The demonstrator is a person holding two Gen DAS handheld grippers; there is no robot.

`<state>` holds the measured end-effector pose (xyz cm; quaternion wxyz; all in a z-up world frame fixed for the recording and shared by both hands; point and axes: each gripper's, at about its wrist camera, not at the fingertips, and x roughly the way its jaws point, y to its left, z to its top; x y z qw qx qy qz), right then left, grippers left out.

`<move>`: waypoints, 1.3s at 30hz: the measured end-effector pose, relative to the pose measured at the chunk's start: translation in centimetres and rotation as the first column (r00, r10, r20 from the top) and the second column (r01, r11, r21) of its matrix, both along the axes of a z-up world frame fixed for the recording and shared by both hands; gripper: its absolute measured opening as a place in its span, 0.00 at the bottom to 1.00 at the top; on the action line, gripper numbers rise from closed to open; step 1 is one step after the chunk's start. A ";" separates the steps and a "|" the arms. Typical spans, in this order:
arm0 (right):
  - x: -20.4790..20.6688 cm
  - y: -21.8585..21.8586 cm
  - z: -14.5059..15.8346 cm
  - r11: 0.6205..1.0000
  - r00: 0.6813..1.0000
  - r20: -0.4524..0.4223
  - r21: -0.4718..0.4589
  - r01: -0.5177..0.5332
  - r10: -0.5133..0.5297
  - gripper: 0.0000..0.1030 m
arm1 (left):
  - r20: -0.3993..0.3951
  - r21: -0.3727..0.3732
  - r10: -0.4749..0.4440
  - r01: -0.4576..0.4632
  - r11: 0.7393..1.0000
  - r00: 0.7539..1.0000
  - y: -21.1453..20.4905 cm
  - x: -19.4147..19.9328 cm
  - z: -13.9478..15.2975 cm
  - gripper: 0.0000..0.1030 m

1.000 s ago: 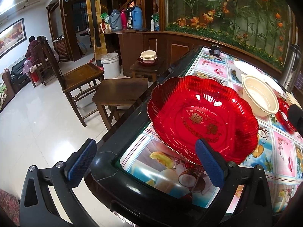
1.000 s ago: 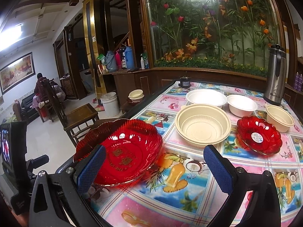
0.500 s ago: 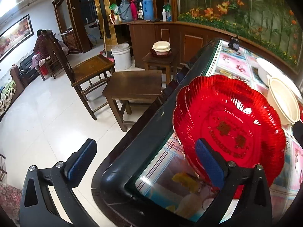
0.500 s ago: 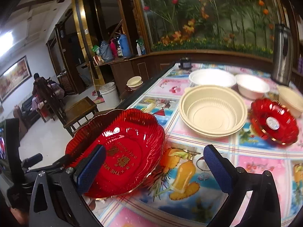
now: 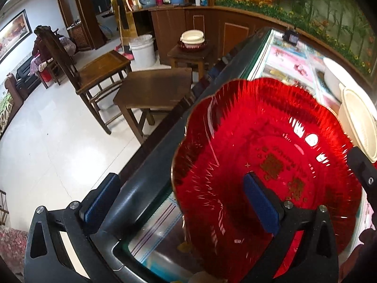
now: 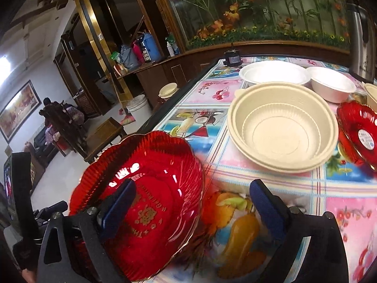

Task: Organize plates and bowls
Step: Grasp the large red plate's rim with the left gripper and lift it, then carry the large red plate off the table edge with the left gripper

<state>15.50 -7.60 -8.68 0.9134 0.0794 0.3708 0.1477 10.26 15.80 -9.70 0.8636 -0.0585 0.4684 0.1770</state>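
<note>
Near edge of the table: the large red scalloped plastic plate with gold lettering [image 6: 150,202] sits at the corner, overhanging the dark table rim [image 5: 146,165] and tilted, its floor-side edge raised. The left gripper [image 5: 181,202] straddles that plate's rim with jaws wide apart: the right-hand blue pad [image 5: 259,202] lies over the plate's inner face, the other pad hangs off the table side over the floor, so nothing is clamped. The right gripper [image 6: 193,210] is likewise spread wide, one finger above the plate's inner face, the other above the fruit-print tablecloth [image 6: 235,224]; whether that finger touches the plate I cannot tell. Judged step: taking hold of the big red plate, the first item to be gathered; no secure grasp is visible. Further in, well apart from the plate, stands a beige ribbed plastic bowl [image 6: 280,127], apparently two nested, and just beside it on the right a small red scalloped dish with a white sticker [image 6: 358,134]. Behind those: a shallow white foam bowl [image 6: 273,73], a deeper white foam bowl [image 6: 332,85], and the edge of another beige bowl at the frame border. Farthest back, a steel thermos jug [image 6: 360,35]. Next move, by my estimate: close one pair of jaws on the plate's rim before lifting, since glossy plastic hanging over the edge could slide off, then carry it toward the like-coloured small dish or stack. Sorting otherwise not begun.
</note>
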 end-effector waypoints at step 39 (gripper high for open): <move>-3.0 1.1 -2.8 0.981 0.952 -0.236 0.064 -0.185 0.195 0.13 | 0.000 0.058 -0.063 0.063 0.996 0.998 -1.0 -4.2 1.3 0.44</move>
